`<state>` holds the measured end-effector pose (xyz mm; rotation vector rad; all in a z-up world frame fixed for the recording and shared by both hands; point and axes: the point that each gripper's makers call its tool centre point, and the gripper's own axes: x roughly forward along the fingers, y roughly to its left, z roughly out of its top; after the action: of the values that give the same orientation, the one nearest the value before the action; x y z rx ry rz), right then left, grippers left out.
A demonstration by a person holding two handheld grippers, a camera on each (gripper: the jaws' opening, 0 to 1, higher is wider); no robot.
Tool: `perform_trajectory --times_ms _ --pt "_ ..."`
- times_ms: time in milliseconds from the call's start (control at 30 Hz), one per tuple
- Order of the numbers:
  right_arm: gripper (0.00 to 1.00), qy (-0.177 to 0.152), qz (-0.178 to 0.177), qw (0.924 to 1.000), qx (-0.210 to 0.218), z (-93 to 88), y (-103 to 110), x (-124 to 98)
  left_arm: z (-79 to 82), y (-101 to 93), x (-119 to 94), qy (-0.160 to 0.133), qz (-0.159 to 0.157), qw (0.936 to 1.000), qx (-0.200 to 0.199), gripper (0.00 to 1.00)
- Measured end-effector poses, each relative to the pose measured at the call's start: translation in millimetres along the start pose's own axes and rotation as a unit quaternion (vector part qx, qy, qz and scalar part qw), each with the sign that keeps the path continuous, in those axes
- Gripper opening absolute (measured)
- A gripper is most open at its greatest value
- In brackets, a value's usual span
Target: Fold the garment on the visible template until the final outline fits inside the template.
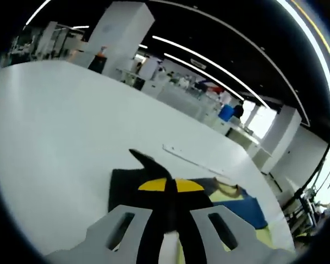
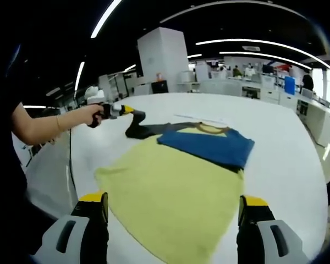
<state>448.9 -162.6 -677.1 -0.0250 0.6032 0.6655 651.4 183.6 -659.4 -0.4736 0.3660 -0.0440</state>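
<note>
The garment lies on the white table (image 2: 286, 165): a wide yellow-green body (image 2: 170, 192), a blue part (image 2: 209, 146) folded across its far end, and a dark sleeve (image 2: 138, 129) at the far left. My left gripper (image 2: 126, 110), held in a person's hand, is shut on that sleeve and lifts it off the table. In the left gripper view the dark sleeve (image 1: 146, 165) runs up between the closed yellow-tipped jaws of the left gripper (image 1: 171, 186), with the blue part (image 1: 245, 212) to the right. My right gripper (image 2: 173, 201) stands wide open above the near edge of the yellow-green body, holding nothing.
A thin white strip (image 2: 201, 118) lies on the table beyond the garment, and it also appears as the white strip (image 1: 187, 157). A person's forearm (image 2: 41, 129) reaches in from the left. White pillars (image 2: 162, 58) and office desks stand past the table's far edge.
</note>
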Motion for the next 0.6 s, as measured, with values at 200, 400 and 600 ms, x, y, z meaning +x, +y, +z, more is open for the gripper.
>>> perform_trajectory --times_ms 200,400,600 --pt "0.97 0.008 -0.002 1.0000 0.001 -6.8 -1 -2 -6.7 -17.1 7 0.003 -0.012 0.9999 -0.005 0.00" --pt "0.97 0.009 -0.001 0.9999 0.004 -9.4 -1 -3 -10.6 -35.9 15 0.003 -0.029 0.9995 -0.012 0.00" --pt "0.97 0.012 -0.004 0.9999 0.006 -12.2 -3 -4 -15.7 -55.1 21 0.006 -0.045 0.9989 -0.011 0.00"
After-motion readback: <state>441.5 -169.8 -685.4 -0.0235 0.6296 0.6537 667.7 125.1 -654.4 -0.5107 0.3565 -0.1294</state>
